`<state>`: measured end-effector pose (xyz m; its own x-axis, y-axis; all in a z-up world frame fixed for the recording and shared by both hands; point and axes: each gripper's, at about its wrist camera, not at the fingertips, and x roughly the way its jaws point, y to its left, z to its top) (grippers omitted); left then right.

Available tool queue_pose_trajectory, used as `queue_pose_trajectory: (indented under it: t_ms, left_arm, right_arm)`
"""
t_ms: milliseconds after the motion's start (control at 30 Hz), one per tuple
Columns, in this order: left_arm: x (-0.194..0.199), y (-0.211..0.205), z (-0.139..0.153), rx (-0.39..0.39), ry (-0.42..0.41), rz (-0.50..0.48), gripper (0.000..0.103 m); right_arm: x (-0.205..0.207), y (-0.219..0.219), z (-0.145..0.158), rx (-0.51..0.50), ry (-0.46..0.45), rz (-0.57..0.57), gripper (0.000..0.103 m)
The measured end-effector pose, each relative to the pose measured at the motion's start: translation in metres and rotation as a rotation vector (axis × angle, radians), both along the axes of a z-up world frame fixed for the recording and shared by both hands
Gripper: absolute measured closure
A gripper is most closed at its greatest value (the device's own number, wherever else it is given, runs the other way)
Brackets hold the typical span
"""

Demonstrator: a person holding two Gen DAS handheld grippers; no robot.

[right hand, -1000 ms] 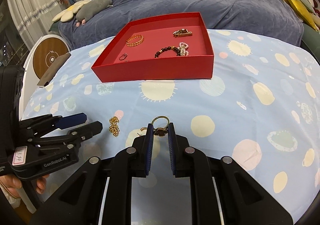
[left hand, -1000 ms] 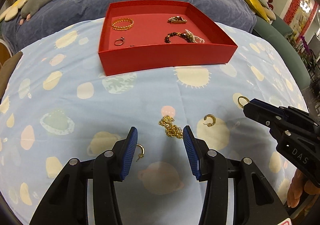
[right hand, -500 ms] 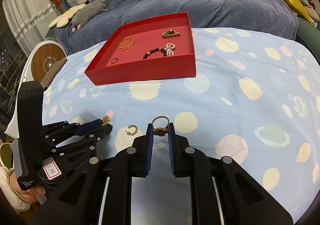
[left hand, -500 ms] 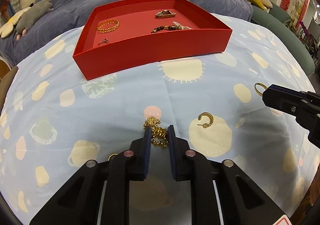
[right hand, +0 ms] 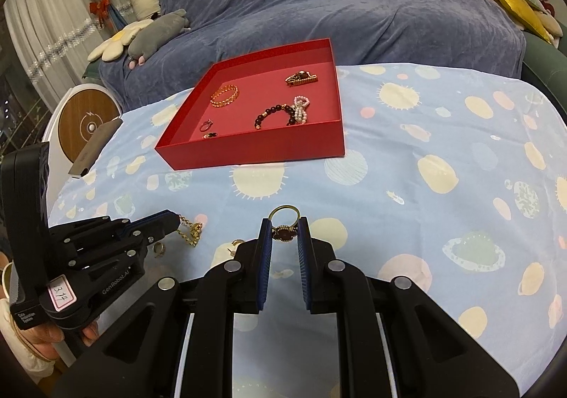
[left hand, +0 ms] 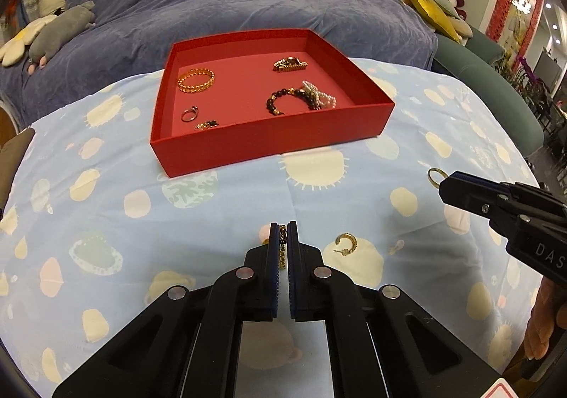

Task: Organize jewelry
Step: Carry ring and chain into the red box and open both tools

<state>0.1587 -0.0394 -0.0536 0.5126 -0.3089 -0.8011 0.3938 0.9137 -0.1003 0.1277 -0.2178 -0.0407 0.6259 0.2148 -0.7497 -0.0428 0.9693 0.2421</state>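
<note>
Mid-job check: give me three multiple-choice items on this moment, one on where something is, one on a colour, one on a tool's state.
1. Where is the loose gold hoop earring?
A. in the tray
B. on the spotted cloth, right of the left tool
C. on the sofa

2. What colour is the tray?
A. red
B. green
C. white

3. What does the right tool hold?
A. nothing, it stands open
B. a pearl bracelet
C. a gold ring with a dark stone

Answers:
1 B, the earring lies on the cloth beside the left tool, which grips a gold chain.
2 A, its walls and floor are red.
3 C, the ring sits pinched between its pads.
</note>
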Motion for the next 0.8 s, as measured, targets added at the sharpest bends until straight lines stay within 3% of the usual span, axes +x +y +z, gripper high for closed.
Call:
queue_pose_trajectory:
  t_ms: [500,800]
  left_arm:
    - [0.02,0.04,0.055,-0.093,-0.092,0.115,0.101]
    - [0.042,0.038,0.074,-0.123,-0.121,0.157,0.101]
  right_arm:
    - [0.014,0.01,0.035,0.03,-0.078,-0.009,0.089]
    - [0.047,0.014,0.058,0.048,-0.131,-0.038,0.089]
